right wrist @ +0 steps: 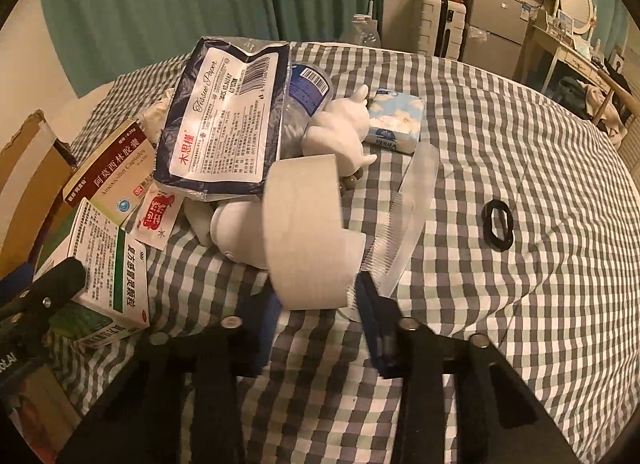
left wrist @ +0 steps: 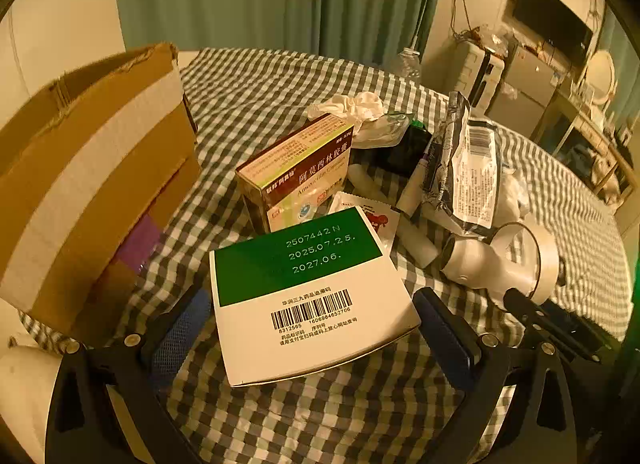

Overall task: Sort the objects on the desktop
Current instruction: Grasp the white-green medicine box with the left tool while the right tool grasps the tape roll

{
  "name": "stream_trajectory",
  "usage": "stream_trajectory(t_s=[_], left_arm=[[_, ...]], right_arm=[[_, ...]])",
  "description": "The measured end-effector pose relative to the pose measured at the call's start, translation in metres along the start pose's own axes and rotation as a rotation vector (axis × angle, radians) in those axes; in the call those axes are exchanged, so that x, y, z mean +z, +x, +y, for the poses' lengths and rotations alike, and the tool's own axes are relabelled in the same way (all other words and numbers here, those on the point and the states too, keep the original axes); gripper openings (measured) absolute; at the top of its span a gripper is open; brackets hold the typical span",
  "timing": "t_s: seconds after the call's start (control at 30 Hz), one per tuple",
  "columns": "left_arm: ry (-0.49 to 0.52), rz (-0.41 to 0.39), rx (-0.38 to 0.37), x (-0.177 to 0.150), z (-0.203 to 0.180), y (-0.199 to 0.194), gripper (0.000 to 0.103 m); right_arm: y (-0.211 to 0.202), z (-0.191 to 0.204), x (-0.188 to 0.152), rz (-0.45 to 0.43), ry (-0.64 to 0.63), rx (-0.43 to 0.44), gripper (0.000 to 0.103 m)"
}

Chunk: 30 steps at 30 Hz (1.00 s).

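My left gripper (left wrist: 316, 324) has its jaws on both sides of a green and white medicine box (left wrist: 308, 296), shut on it just above the checked cloth. The same box shows in the right wrist view (right wrist: 108, 284). My right gripper (right wrist: 316, 304) is shut on a roll of white tape (right wrist: 308, 232), also in the left wrist view (left wrist: 532, 260). A red and white amoxicillin box (left wrist: 296, 168) leans behind the green box.
An open cardboard box (left wrist: 92, 184) stands at the left. A tissue pack (right wrist: 224, 120), white figurines (right wrist: 340, 128), a small blue tissue packet (right wrist: 396, 124), a clear comb (right wrist: 408, 216) and a black hair tie (right wrist: 498, 224) lie on the checked cloth (right wrist: 520, 144).
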State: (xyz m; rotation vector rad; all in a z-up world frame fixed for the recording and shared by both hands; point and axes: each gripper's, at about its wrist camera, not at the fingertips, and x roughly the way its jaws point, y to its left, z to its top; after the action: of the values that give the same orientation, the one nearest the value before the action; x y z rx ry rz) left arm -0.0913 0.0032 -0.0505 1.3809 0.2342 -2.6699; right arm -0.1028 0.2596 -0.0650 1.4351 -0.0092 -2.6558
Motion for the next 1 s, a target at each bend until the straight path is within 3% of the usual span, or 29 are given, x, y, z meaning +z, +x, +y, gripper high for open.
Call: stream_trajectory(t_s=[0.23,0.47,1.0], left_arm=[[-0.042,0.089,-0.039,-0.002,0.001,0.03,0.103],[-0.041,0.053,-0.118,0.001,0.01,0.011,0.101],[0.009,-0.047,-0.191,-0.005,0.011,-0.041,0.101]], right_arm=[[-0.005,0.001,-0.002,-0.008,0.008,-0.004,0.032],[-0.013,0.002,-0.003,-0.032,0.01,-0.005,0.031],[-0.079,-0.004,-0.014,-0.142,0.046,-0.073,0.026]])
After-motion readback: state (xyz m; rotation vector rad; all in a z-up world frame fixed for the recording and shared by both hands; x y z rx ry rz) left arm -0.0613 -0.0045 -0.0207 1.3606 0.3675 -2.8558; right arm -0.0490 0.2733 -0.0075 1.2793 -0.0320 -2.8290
